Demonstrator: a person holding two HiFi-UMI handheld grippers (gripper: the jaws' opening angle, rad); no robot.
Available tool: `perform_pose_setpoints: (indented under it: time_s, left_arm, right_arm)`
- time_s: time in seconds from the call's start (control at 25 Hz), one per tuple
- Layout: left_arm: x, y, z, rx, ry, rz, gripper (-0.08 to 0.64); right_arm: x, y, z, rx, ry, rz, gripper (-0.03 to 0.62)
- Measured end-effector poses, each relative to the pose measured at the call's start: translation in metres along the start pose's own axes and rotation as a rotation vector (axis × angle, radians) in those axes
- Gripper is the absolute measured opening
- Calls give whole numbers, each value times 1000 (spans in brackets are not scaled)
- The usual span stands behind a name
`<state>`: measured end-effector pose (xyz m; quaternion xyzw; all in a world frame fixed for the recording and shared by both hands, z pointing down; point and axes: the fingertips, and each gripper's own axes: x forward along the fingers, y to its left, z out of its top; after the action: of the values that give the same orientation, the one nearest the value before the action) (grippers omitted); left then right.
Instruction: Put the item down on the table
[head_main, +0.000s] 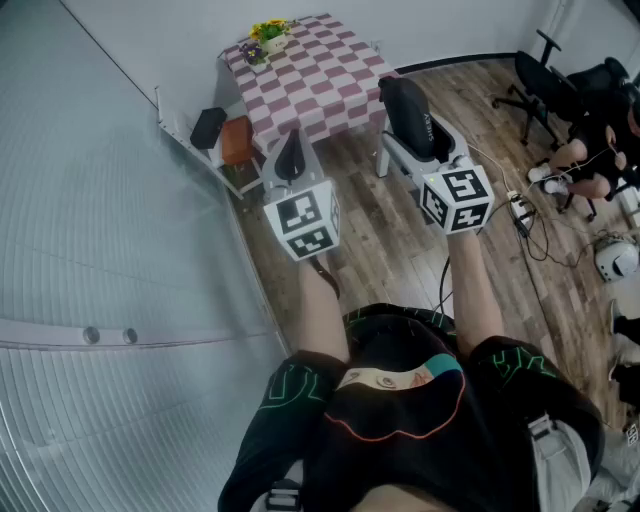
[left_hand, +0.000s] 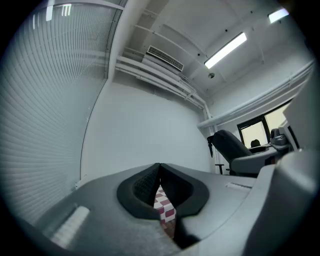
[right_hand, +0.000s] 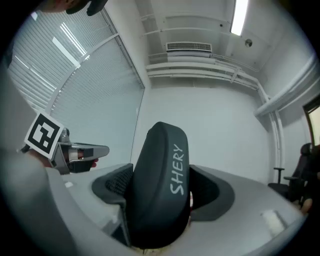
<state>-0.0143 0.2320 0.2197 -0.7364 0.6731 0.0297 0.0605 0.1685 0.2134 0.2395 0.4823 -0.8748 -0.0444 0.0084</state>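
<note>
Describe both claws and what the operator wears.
Light grey shells with black textured pads on the left claw and right claw. Each carries a white cube with black square markers. The operator wears a black top with green line pattern and orange trim.

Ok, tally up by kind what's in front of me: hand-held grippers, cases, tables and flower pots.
hand-held grippers: 2 (left hand-held gripper, right hand-held gripper)
dark case: 1, clamped in the right one
checkered table: 1
flower pot: 1
total: 5
</note>
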Motion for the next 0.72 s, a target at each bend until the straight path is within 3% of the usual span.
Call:
perform_pose_setpoints:
  time_s: [0.44,0.72]
  left_arm:
    - [7,12,3,-39,-1,9,8]
    - [17,0,-10,-49,20,-24,8]
  right_arm:
    - [14,-5,3,2,41,-20,353]
    - [17,-15,-9,12,70,-34,353]
